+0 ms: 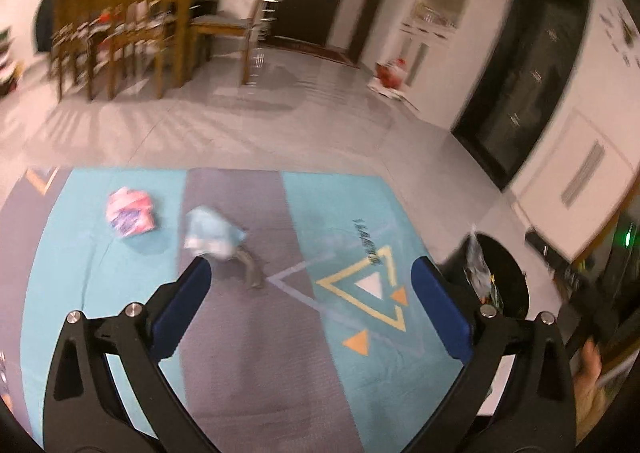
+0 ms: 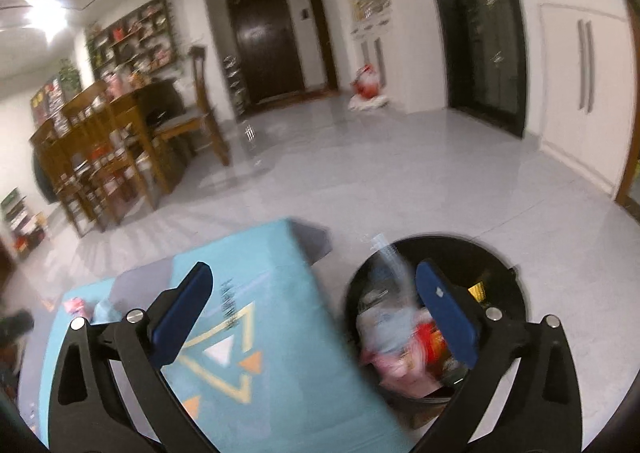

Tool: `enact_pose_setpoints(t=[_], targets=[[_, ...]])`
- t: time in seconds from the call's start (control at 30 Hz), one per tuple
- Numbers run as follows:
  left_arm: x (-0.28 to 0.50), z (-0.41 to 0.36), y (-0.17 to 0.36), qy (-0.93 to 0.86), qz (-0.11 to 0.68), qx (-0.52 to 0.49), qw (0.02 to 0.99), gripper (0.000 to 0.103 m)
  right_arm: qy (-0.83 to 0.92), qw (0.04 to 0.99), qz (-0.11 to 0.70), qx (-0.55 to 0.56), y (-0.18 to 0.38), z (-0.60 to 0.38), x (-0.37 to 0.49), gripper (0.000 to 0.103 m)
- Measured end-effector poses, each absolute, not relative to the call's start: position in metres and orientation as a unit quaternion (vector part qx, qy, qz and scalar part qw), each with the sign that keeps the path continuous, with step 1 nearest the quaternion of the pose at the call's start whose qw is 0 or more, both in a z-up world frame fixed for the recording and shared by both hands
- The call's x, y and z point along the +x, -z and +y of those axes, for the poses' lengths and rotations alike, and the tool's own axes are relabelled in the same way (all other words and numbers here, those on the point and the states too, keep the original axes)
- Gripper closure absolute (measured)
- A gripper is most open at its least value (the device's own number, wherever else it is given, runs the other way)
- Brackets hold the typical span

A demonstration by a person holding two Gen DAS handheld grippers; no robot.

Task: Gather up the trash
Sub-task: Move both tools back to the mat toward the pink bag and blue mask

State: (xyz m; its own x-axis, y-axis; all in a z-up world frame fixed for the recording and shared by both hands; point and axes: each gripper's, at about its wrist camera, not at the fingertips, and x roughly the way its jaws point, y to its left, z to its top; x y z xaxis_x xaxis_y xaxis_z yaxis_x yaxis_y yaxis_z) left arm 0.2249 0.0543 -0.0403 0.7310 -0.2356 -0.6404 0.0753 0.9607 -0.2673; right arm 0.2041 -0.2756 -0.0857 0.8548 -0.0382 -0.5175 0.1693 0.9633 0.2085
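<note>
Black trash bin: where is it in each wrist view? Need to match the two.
Left wrist: the black trash bin sits at the right edge, beyond the right finger, beside the mat.
Right wrist: it is lower right, partly behind the right finger, trash inside.
Shared landmark: the yellow triangle on the teal mat.

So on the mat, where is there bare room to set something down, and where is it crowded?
Free: the grey middle strip of the mat below the light blue wrapper, and the teal side around the triangle print, toward the black bin. Crowded: the far left part, where the pink wrapper and the blue one lie near each other. The bin already holds trash.
</note>
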Motion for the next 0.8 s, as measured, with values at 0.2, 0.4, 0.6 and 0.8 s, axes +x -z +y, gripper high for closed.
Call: enact_pose_setpoints(t=[0.2, 0.4, 0.6, 0.8], targets=[[0.219, 0.111, 0.061, 0.037, 0.340, -0.155, 0.927, 0.003, -0.031, 0.958, 0.281, 0.046, 0.102, -0.210, 0.217, 0.003], [0.219, 0.138, 0.091, 0.004, 0.371, -0.139, 0.918, 0.003, -0.137, 0.932, 0.336, 0.016, 0.117, -0.160, 0.232, 0.003], [0.217, 0.176, 0.110, 0.002, 0.397, -0.208, 0.894, 0.003, -0.189, 0.895, 0.404, 0.032, 0.142, -0.121, 0.253, 0.003], [0.238, 0.203, 0.114, -0.042, 0.404, -0.204, 0.891, 0.003, -0.220, 0.888, 0.402, 0.038, 0.149, -0.089, 0.256, 0.003]])
